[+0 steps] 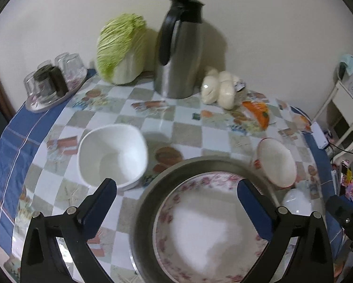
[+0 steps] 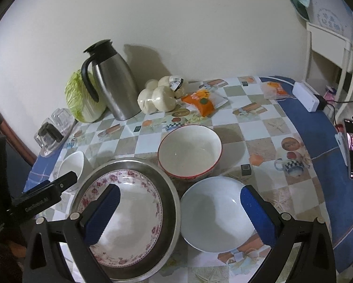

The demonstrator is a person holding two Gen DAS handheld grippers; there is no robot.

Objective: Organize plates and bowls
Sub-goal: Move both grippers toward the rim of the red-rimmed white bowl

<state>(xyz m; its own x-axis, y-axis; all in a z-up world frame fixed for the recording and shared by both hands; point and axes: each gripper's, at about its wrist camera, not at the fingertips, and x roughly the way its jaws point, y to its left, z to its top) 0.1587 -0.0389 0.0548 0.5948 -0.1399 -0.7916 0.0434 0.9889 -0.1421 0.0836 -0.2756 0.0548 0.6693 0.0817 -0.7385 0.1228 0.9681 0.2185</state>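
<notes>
Stainless steel rings the centre of the scene: a round metal basin (image 2: 174,202) sits on a table (image 2: 266,122) covered in checked, picture-printed oilcloth, with a floral-rimmed plate (image 2: 134,214) lying flat inside it. Hovering over the basin, the left gripper (image 1: 176,198) has its blue-padded fingers spread wide and empty, one finger above the basin's left edge and the other above its right. Just left of the basin stands a squarish white bowl (image 1: 112,153), upright and empty. The right gripper (image 2: 180,205) is likewise spread wide with nothing between its fingers, its left finger above the plate and its right finger above the far rim of a plain white bowl (image 2: 214,214) that sits just beside the basin on the right. Behind that bowl, a red-rimmed bowl (image 2: 190,152) stands upright, close to the basin's rear edge. Along the wall at the back are a steel thermos jug (image 2: 112,82) with a black handle, a napa cabbage (image 1: 122,47) to its left, and a bag of steamed buns (image 2: 161,95) with an orange packet (image 2: 203,102) to its right. At the table's left corner, upturned glasses (image 1: 56,75) rest on a tray (image 1: 38,106).
</notes>
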